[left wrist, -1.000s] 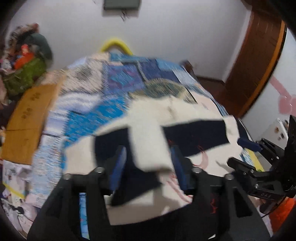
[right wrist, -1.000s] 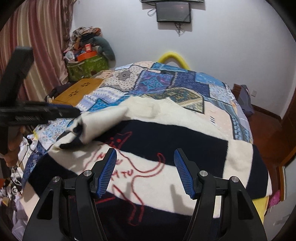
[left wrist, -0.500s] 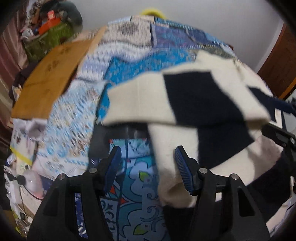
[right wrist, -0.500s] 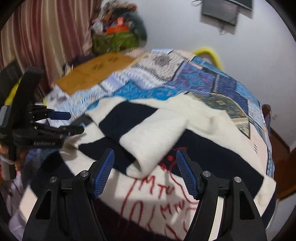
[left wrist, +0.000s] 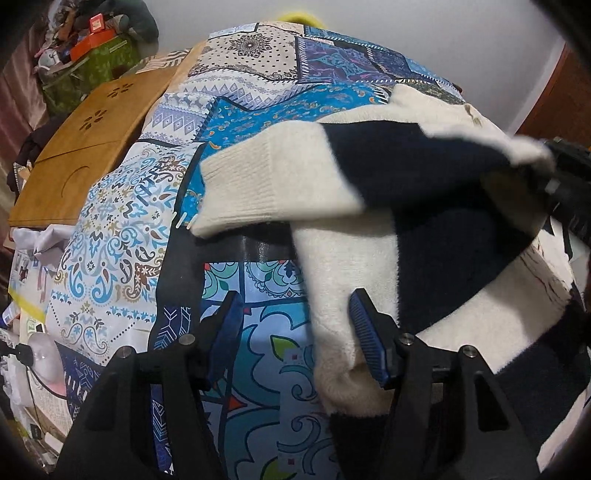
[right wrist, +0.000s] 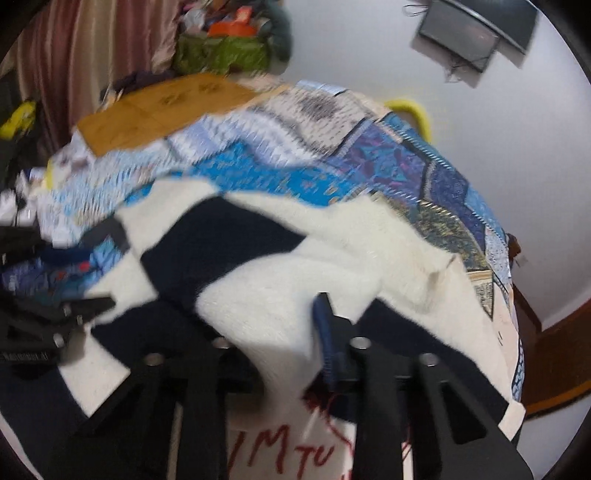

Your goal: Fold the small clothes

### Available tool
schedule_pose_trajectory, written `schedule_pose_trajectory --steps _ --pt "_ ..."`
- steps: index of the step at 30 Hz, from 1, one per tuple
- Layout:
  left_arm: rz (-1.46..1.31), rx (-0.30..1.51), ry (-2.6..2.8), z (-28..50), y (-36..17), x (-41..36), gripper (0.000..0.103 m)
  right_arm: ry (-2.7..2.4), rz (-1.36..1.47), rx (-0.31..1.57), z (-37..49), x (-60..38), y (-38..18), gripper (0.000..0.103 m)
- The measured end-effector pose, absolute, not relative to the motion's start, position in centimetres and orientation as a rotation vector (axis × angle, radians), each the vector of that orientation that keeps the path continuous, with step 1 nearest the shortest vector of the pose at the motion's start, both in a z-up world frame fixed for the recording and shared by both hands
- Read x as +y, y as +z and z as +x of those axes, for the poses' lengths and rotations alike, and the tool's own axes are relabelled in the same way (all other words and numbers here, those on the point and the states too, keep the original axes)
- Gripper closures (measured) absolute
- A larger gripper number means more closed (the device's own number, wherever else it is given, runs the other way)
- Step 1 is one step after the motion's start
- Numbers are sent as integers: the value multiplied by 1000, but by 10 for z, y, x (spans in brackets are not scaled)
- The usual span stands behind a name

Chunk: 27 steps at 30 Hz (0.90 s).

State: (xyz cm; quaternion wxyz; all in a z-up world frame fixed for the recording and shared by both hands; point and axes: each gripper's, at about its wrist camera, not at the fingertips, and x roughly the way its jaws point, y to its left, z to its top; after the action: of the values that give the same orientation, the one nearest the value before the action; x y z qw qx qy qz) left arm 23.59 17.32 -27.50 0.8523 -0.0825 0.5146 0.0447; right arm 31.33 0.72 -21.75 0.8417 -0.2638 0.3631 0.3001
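A cream and navy striped sweater (left wrist: 424, 236) with red lettering lies on a patchwork bedspread (left wrist: 122, 236). In the left wrist view its sleeve (left wrist: 273, 181) is lifted and stretched across to the right, where the right gripper (left wrist: 565, 184) holds its far end. My left gripper (left wrist: 295, 332) is open and empty above the bedspread, its right finger against the sweater's edge. In the right wrist view my right gripper (right wrist: 284, 332) is shut on a cream fold of the sleeve (right wrist: 273, 295). The left gripper (right wrist: 40, 332) shows at the left edge.
A brown wooden board (left wrist: 81, 147) lies on the bed's left side. A green box piled with clutter (left wrist: 92, 48) stands behind it. Curtains (right wrist: 81, 55) hang at left, a wall screen (right wrist: 476, 29) is above, and a wooden door (left wrist: 554, 96) is at right.
The right gripper has moved in and closed on the sleeve fold, lifting it. The left gripper let go of the sleeve a second ago and stays open, lower over the bedspread.
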Motion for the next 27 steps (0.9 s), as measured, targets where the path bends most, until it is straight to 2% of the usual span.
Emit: schedule_pose_trajectory --steps 11,18,22,27 --pt "-151 1086 125 236 -275 168 42 518 -215 663 318 -67 -159 84" --pt "-124 1093 145 237 -274 165 40 497 -129 773 319 -114 -174 84" --pt "-106 1096 150 238 -271 165 38 545 -142 941 316 -133 -201 72" --pt "-100 1076 159 233 -253 166 39 560 -261 966 299 -144 -205 69"
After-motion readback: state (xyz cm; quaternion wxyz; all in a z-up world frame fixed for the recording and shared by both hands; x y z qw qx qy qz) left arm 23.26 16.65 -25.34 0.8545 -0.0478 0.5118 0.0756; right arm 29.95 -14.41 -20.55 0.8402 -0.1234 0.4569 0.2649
